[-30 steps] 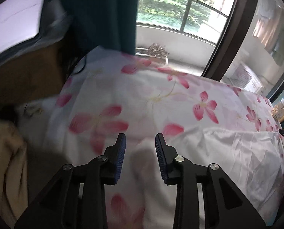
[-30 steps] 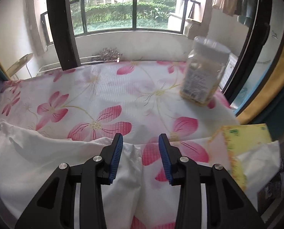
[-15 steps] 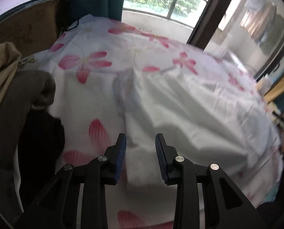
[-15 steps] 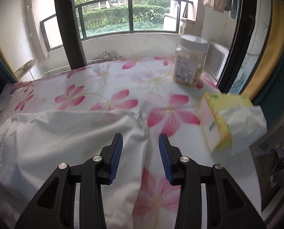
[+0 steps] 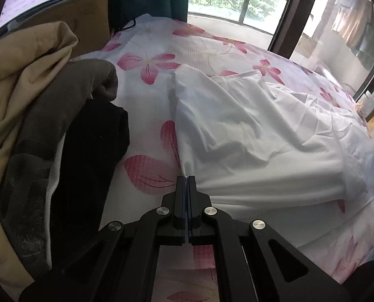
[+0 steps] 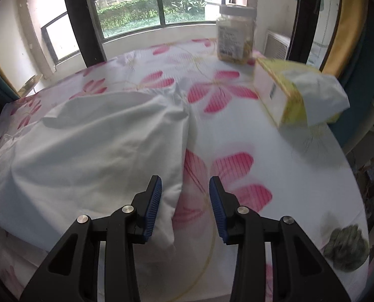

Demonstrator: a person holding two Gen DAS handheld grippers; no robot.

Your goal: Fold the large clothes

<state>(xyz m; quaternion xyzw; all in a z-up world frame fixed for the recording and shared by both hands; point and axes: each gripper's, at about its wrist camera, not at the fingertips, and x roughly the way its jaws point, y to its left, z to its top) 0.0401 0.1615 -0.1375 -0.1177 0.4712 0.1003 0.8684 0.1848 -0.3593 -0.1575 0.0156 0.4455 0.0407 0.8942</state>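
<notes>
A large white garment (image 5: 249, 130) lies crumpled across a table covered with a pink-flowered cloth (image 5: 149, 173). My left gripper (image 5: 185, 177) is at the garment's near left corner with its jaws pressed together. The fabric draws into a point right at the tips, so it looks pinched there. In the right wrist view the same white garment (image 6: 91, 146) fills the left half. My right gripper (image 6: 185, 188) hovers over its right edge with its jaws apart. The cloth edge lies under the left finger (image 6: 154, 196), and no pad presses on it.
A heap of tan (image 5: 28, 83), grey-brown and black clothes (image 5: 91, 151) sits left of the garment. A plastic jar (image 6: 236, 37) and a yellow tissue box (image 6: 295, 95) stand at the far right. A dark green lump (image 6: 345, 246) lies near the right front edge. Windows lie behind.
Both grippers came back toward the table's near edge and sank. The left jaws went from apart to shut at the garment's corner. The right jaws stayed apart.
</notes>
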